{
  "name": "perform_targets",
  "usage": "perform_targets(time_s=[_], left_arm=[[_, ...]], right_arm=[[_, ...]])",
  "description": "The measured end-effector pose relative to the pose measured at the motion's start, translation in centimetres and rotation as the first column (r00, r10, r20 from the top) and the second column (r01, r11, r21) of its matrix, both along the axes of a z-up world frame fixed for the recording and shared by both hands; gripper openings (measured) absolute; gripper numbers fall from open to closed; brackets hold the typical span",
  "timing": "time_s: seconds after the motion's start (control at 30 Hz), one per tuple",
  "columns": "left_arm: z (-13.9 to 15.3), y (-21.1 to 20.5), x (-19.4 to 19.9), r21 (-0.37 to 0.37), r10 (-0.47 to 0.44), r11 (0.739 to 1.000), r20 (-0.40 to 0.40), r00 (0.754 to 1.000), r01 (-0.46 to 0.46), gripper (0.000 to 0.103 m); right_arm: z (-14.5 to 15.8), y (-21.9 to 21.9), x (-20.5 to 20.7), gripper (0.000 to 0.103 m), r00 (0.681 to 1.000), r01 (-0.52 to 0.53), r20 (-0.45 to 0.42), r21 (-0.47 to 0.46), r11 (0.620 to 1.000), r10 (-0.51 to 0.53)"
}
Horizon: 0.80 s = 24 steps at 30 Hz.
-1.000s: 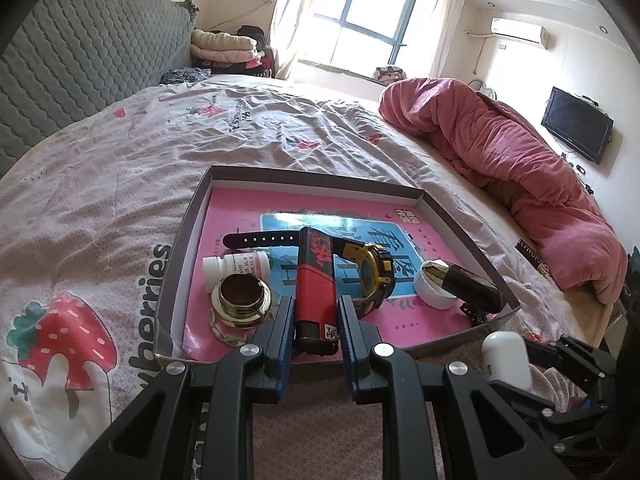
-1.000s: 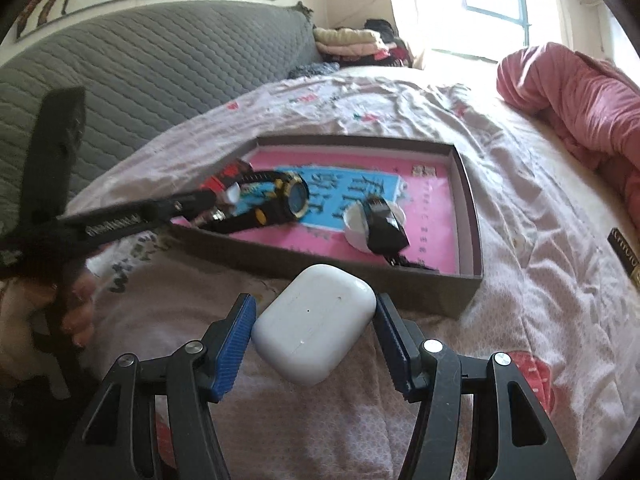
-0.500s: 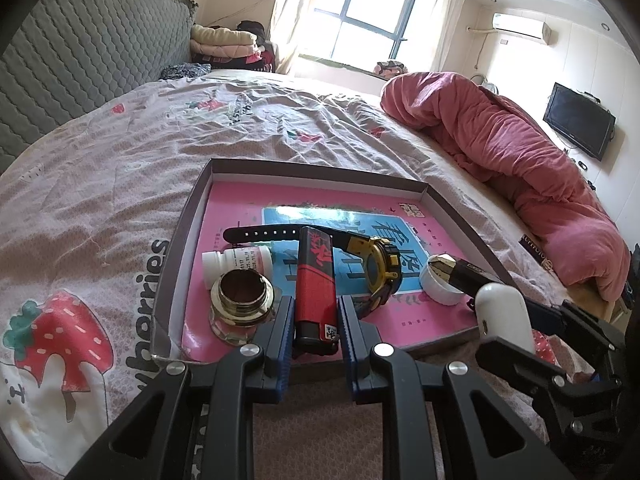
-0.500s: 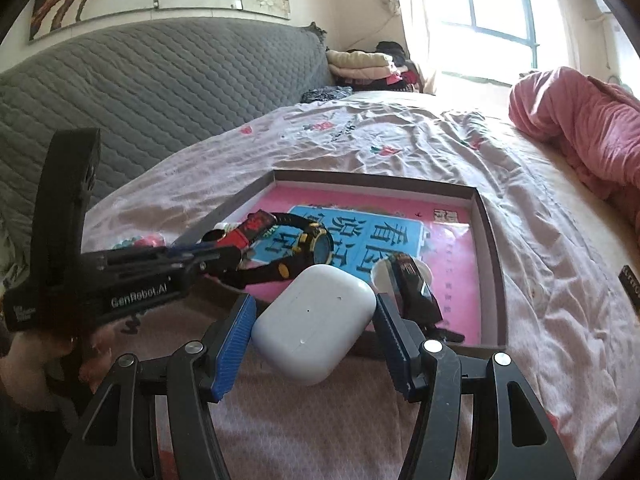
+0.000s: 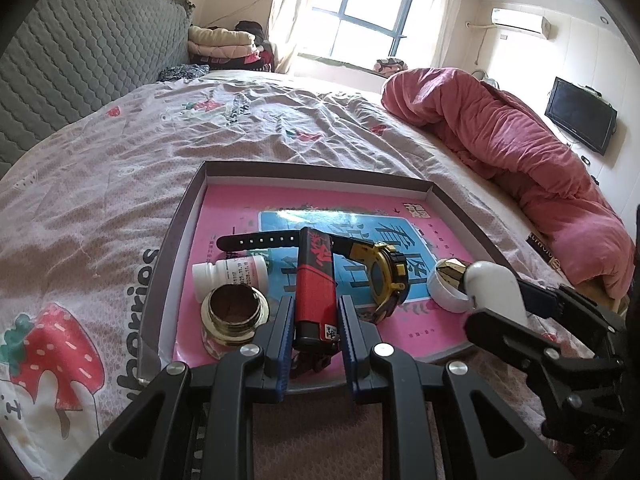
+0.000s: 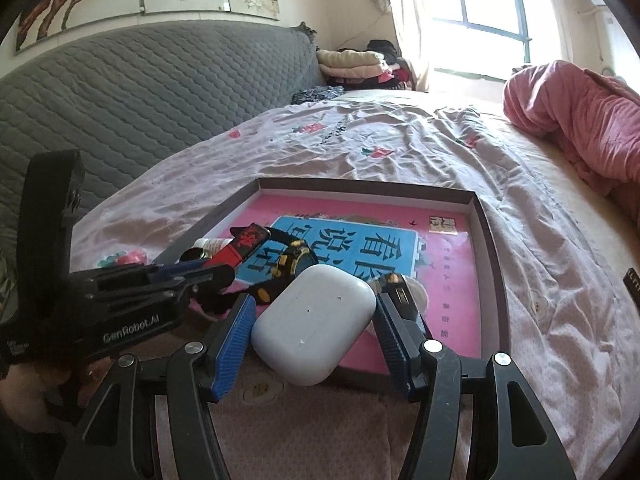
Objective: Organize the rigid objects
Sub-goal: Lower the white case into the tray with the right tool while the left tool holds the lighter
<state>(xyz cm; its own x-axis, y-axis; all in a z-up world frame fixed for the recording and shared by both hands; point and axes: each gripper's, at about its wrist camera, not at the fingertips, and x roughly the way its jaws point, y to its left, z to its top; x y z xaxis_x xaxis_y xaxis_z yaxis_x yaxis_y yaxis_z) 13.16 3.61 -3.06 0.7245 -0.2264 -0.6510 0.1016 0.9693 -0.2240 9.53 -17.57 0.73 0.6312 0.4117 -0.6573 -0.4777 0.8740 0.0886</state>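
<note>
- Left gripper (image 5: 314, 330) jaws clamp a red lighter (image 5: 315, 288).
- Right gripper (image 6: 316, 316) jaws clamp a white case (image 6: 314, 326); "GenRobot.AI" at 9 o'clock.

My left wrist camera sits just behind its fingers (image 5: 280, 332) and looks forward and down, very near the front edge of the tray (image 5: 188, 216) on the bed (image 5: 100, 168). My right wrist camera looks the same way from a place more to the right, also near, over its own fingers (image 6: 236, 332). Both views share the tray, the bed, the grey headboard (image 6: 140, 92) and the window (image 5: 368, 12). Each camera sees the other gripper at its side.
</note>
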Motion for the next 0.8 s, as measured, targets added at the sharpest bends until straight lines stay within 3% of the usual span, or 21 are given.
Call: perform_targets(time_s=[0.57, 0.8], left_arm=[[-0.5, 0.5, 0.9, -0.006, 0.009, 1.0, -0.015, 1.0, -0.009, 0.022], [-0.5, 0.0, 0.9, 0.029, 0.002, 1.0, -0.01, 1.0, -0.001, 0.022]], right_arm=[[-1.8, 2.0, 2.8, 0.062, 0.998, -0.046, -0.038, -0.088, 0.995, 0.043], [-2.9, 2.9, 3.6, 0.062, 0.996, -0.066, -0.076, -0.153, 0.986, 0.054]])
